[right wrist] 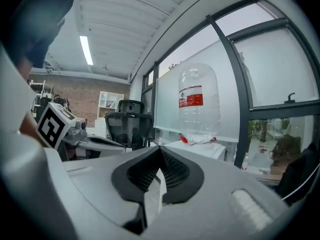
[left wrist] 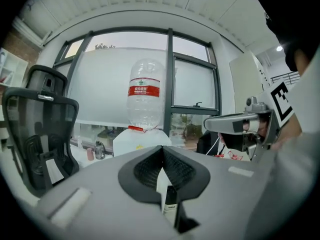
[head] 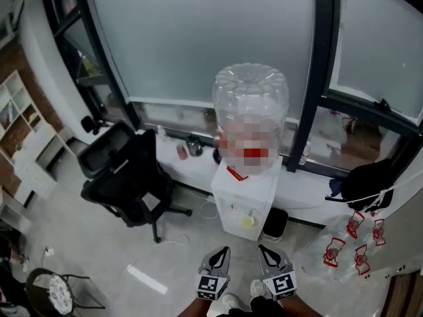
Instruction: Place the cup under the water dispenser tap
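At the left edge: white open shelving (head: 20, 121). Right of it, nearer: black mesh office chair (head: 125, 180) on the grey floor (head: 79, 243).

On the long white window ledge (head: 195, 167) behind the chair: small reddish cup (head: 182, 151), upright, just beside a dark metal flask (head: 193, 145). Both left of the dispenser, held by nothing.

In the middle: white box-shaped water dispenser (head: 228, 191) with 1 clear upturned water bottle (head: 251, 98) on top. Low on its front, a small yellow round thing (head: 248, 221), too small to tell what.

At the near edge: left gripper (head: 225, 249), jaws pressed together, nothing between. Just right of it: right gripper (head: 262, 247), jaws likewise together and empty.

At the right: black bag (head: 370, 180). Nearer, a heap of clear empty bottles with red labels (head: 340, 246) on the floor.
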Tool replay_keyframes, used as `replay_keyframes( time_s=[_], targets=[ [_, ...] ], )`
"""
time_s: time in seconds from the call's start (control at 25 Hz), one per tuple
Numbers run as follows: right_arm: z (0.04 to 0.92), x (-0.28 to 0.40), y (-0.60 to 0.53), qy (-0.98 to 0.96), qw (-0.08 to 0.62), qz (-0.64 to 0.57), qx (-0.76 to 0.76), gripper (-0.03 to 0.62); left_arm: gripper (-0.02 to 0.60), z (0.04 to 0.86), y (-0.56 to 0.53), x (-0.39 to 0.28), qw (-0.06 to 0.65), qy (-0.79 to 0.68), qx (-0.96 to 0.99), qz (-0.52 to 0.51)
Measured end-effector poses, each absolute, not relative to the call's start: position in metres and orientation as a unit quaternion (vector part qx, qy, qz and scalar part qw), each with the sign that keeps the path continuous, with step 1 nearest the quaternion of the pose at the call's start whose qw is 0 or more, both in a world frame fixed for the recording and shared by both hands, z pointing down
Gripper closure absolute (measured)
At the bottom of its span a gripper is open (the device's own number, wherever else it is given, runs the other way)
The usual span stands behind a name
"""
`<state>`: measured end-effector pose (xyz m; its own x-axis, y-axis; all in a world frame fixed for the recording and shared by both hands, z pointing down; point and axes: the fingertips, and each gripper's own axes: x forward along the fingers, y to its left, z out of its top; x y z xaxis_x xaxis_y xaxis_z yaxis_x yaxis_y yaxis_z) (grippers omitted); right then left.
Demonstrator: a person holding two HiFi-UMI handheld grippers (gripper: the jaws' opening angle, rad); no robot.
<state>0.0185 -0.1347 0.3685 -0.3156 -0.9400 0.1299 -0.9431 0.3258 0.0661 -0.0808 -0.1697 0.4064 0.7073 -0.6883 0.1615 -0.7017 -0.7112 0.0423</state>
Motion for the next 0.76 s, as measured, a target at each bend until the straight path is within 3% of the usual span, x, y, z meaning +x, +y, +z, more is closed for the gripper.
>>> replay_keyframes(
  time_s=[0.76],
  targets=[
    [0.305, 0.034, -0.134, -0.806, 0.052, -0.033, 0.588, 0.592, 0.566, 0.351, -0.149, -0.069, 0.033, -0.366, 0.929, 0.052]
  ],
)
